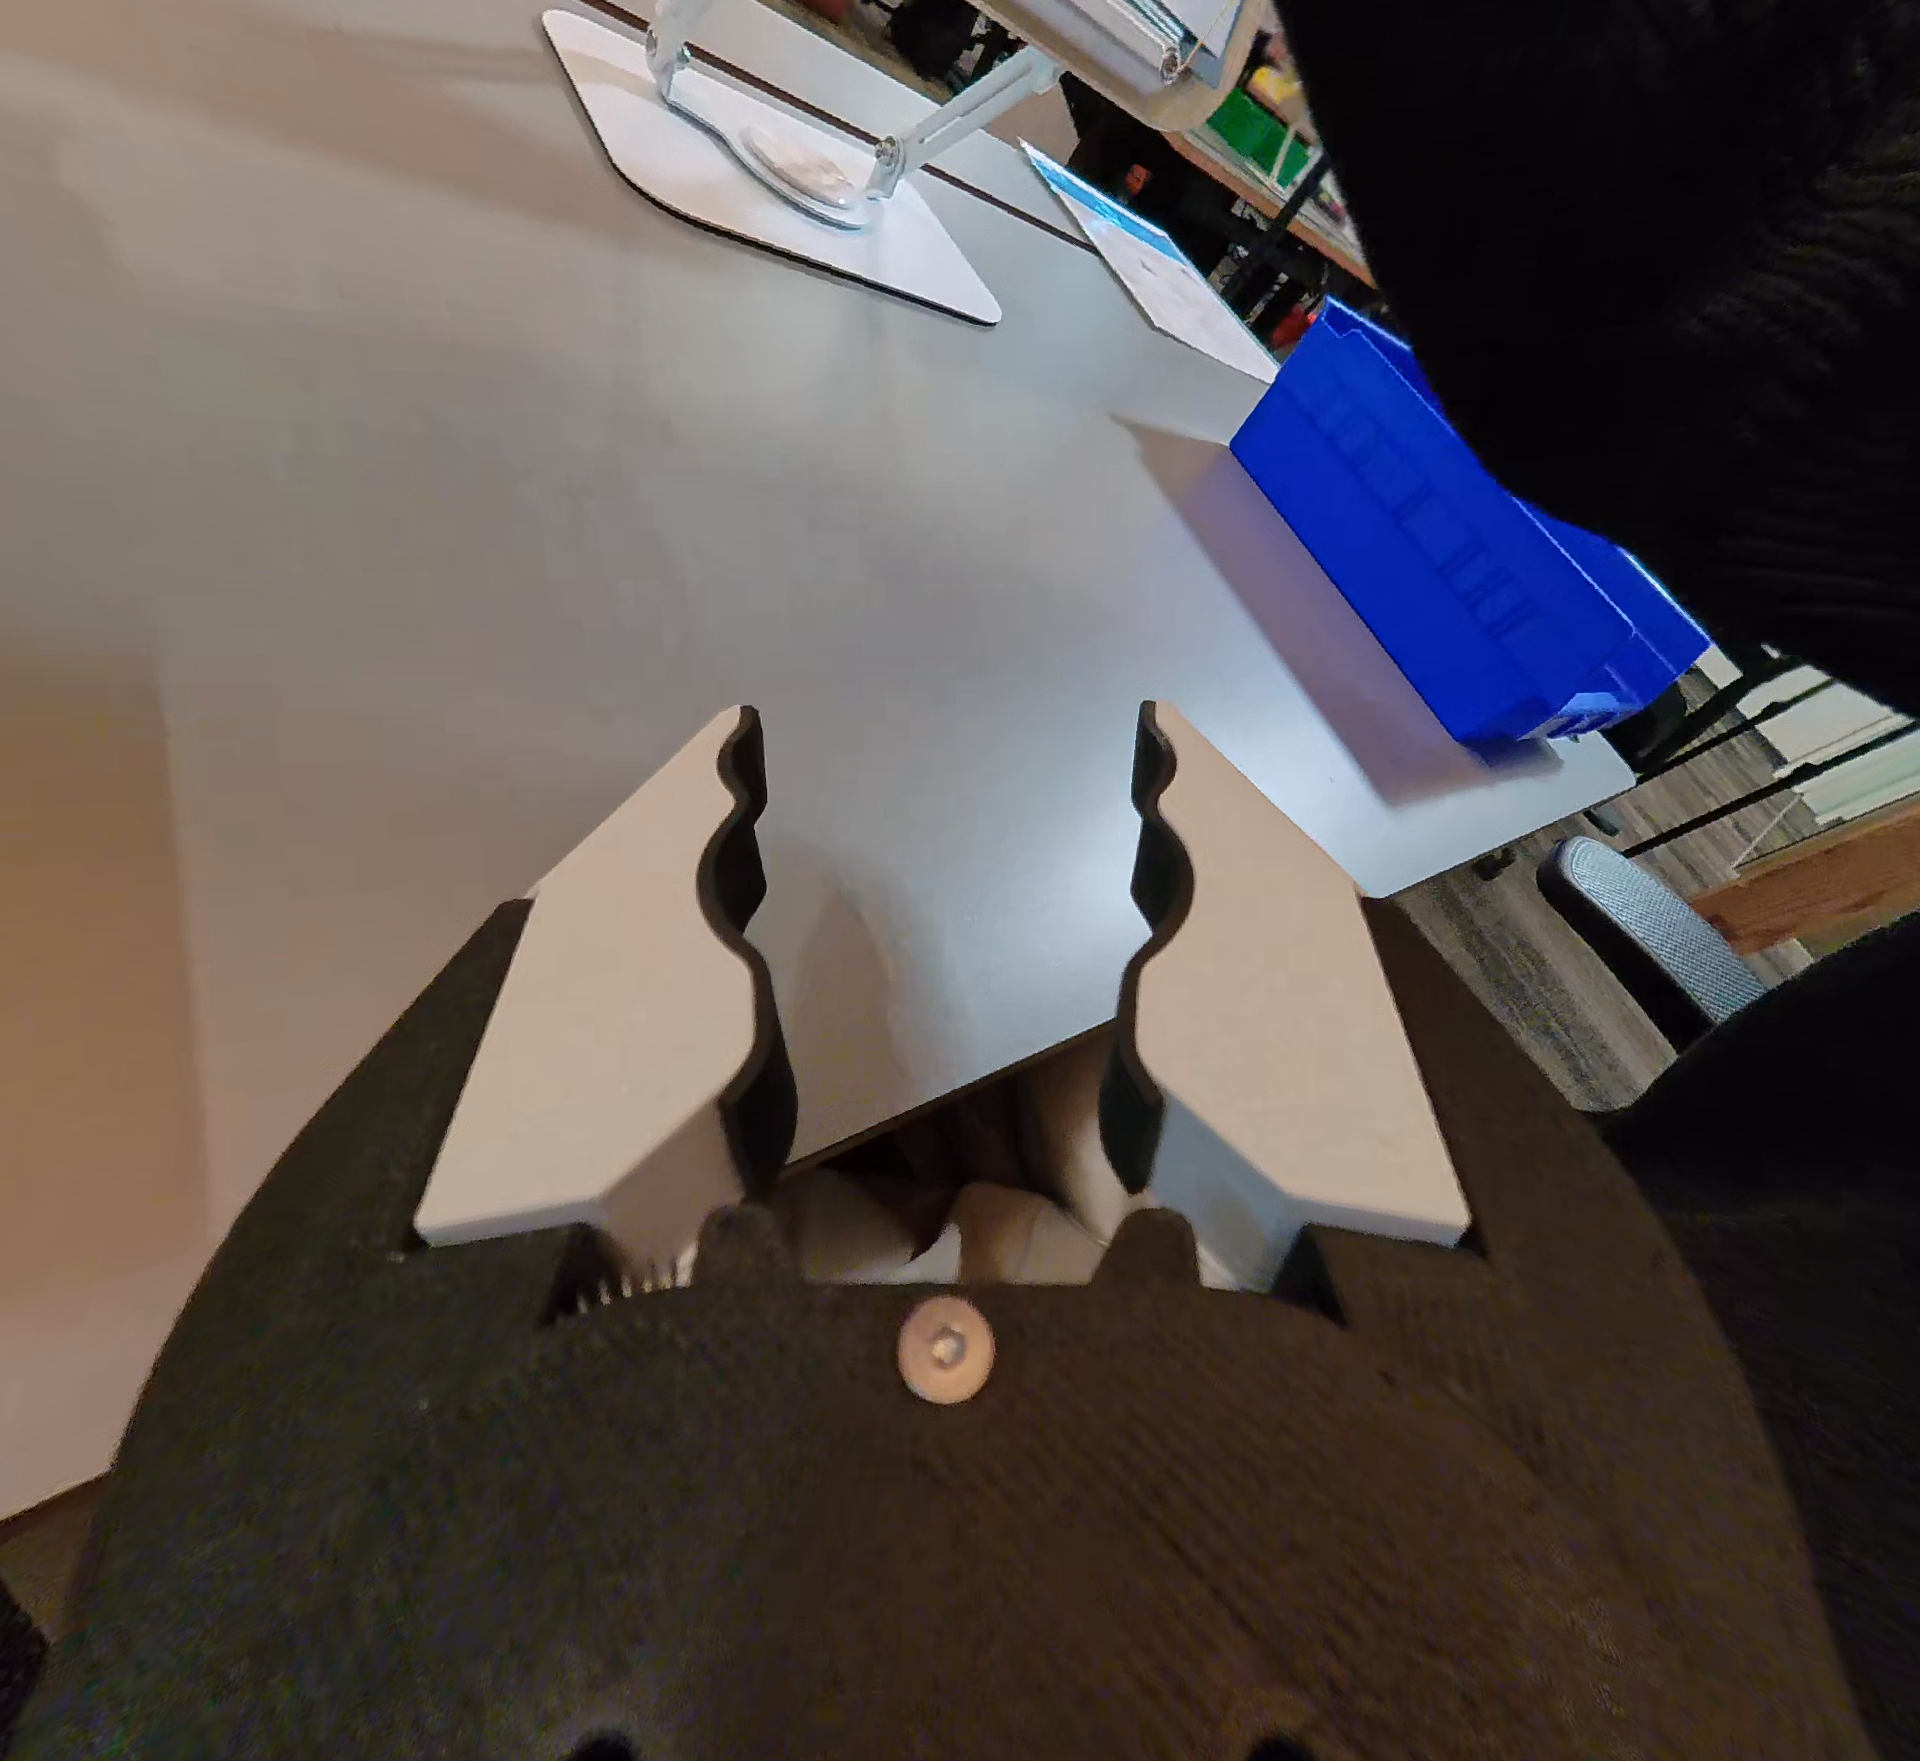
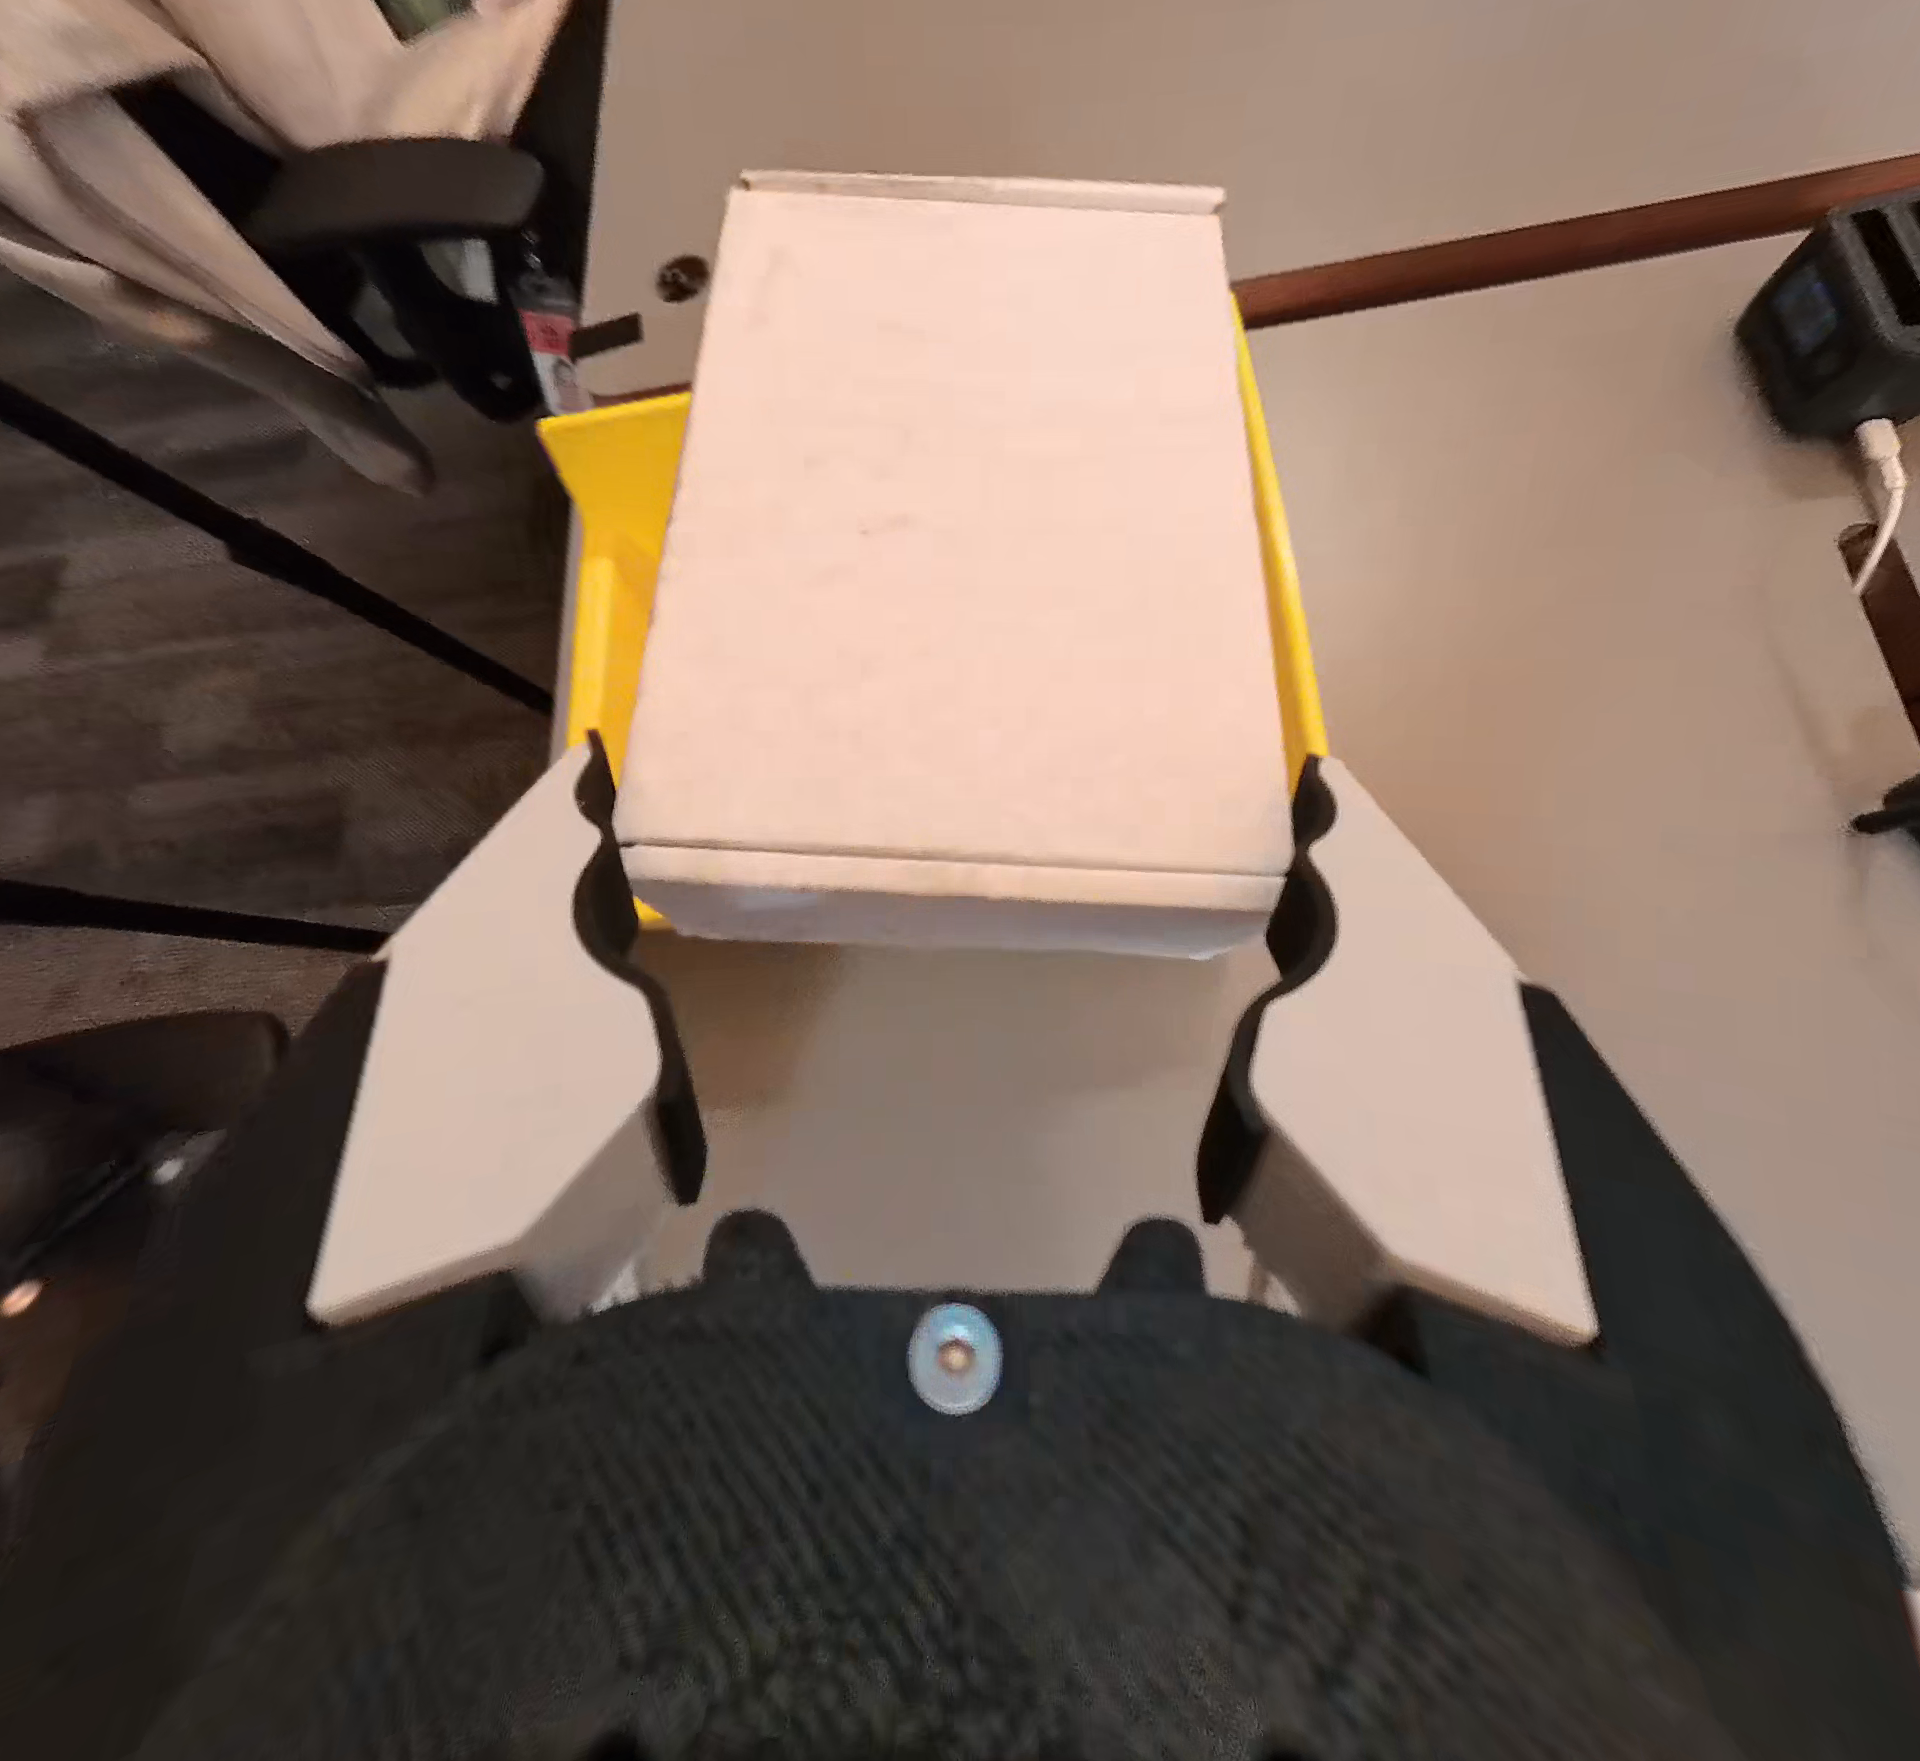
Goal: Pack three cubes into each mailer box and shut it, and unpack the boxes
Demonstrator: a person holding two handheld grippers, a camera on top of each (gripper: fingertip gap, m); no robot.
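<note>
The right gripper (image 2: 951, 838) held its jaws clamped on a shut mailer box (image 2: 956, 548) above a yellow bin (image 2: 613, 506); whether packed or awaiting unpacking could not be told. The left gripper (image 1: 948, 755) hung with jaws apart and empty over the pale counter (image 1: 416, 464), a blue bin (image 1: 1455, 548) at its far right, an office beyond.

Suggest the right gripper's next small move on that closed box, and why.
Probably lift it a little. The right gripper has its fingers against both sides of the closed mailer box at its near end, and the box sits over the yellow bin. Lifting would clear the bin rim before carrying the box off. The left gripper is open above bare table, holding nothing.
</note>
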